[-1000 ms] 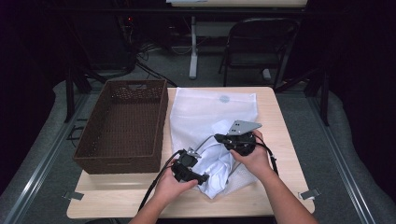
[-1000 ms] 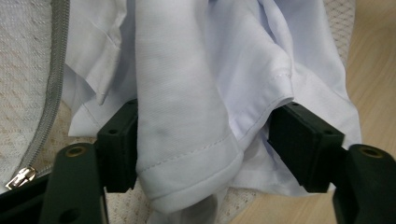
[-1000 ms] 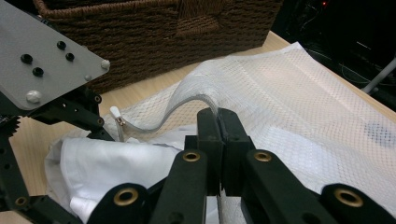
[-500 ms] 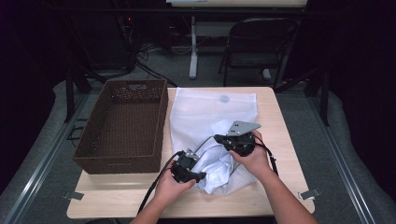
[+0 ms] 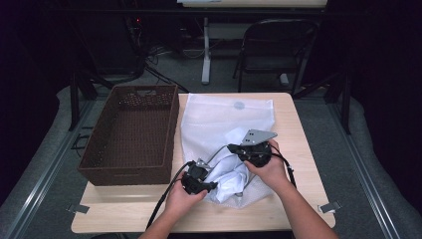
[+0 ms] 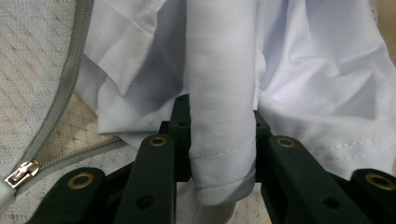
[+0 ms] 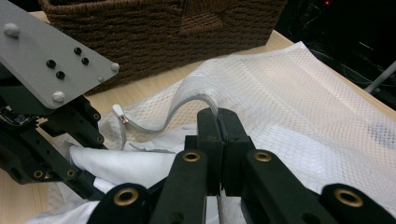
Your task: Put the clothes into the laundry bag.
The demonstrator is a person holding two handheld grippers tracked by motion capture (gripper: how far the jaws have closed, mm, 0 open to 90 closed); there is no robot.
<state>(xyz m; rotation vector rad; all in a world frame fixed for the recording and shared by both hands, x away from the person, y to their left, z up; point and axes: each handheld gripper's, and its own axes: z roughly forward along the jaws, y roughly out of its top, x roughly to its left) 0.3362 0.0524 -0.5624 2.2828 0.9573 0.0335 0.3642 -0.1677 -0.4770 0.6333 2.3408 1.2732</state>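
A white mesh laundry bag [image 5: 224, 114] lies flat on the table, its grey zipper [image 6: 60, 93] undone at the near end. A crumpled white garment [image 5: 229, 177] sits in the bag's mouth. My left gripper [image 5: 211, 185] is shut on a rolled fold of the garment [image 6: 219, 116], which stands up between the jaws. My right gripper [image 5: 234, 148] is shut on the bag's zipper edge [image 7: 196, 100] and holds it lifted above the garment [image 7: 121, 163]. The zipper pull [image 7: 119, 112] hangs from that raised edge. In the right gripper view the left gripper [image 7: 70, 158] shows close by on the left.
A dark brown wicker basket [image 5: 132, 132] stands on the left half of the wooden table [image 5: 293, 129], right beside the bag. A folding chair [image 5: 276, 45] and a table leg stand beyond the far edge. Bare wood runs along the table's right side and front.
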